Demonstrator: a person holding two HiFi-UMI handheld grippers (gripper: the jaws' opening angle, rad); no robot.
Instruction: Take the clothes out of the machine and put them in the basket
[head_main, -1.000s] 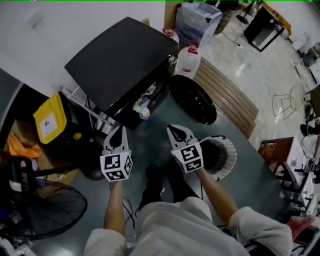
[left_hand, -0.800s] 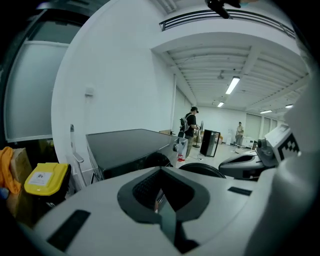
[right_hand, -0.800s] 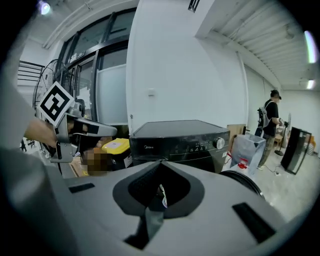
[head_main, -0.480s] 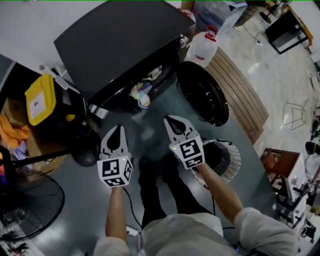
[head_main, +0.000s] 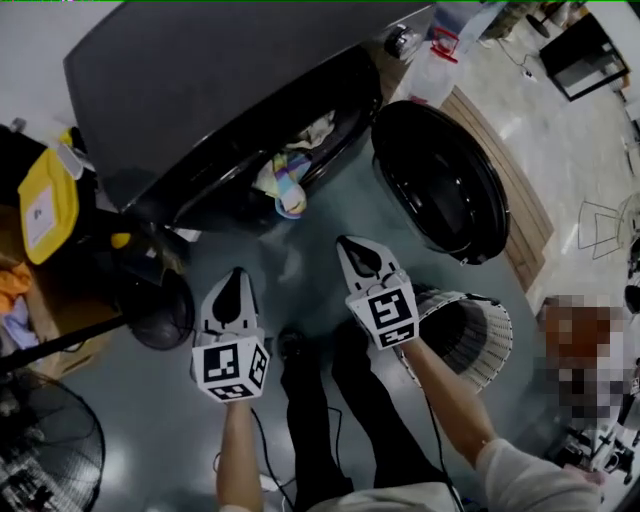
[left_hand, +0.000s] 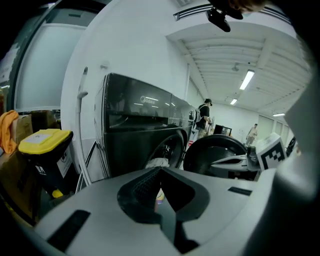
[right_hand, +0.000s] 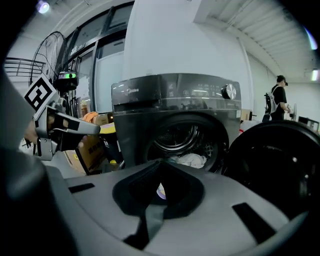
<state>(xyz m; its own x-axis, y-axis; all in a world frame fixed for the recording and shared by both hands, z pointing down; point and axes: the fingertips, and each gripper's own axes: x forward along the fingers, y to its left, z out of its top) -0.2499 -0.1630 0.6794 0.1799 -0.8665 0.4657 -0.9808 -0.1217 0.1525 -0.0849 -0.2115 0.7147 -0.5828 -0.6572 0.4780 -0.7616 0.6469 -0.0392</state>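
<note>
1. Since the clothes (head_main: 287, 178) sit in the open mouth of the machine (head_main: 220, 80), they lie on the far side of both your claws, about midway between them and apart from them.
2. Your right claw (head_main: 348, 246) looks a bit nearer to the clothes than your left claw (head_main: 236, 278). I would reach in with the right one first.
3. Both claws are closed, with nothing in them. You will need to open one before it can pinch any cloth.
4. The pile lies long-ways along the lower edge of the mouth, from near left to far right. One stripy piece (head_main: 291, 200) hangs out over the edge toward you. It looks like the easy bit to take.
5. The door (head_main: 440, 185) is swung wide open to the right, so it does not block your way in.
6. The basket (head_main: 470, 335) stands on the floor (head_main: 300, 265) at the near right, close to your right claw. It is dark inside, and I see no clothes in it, so I think the job has only begun.
7. The floor is grey, smooth and a bit shiny. On the left stand a yellow-lidded bin (head_main: 45, 200) and a fan (head_main: 45, 460), well away from your path.
</note>
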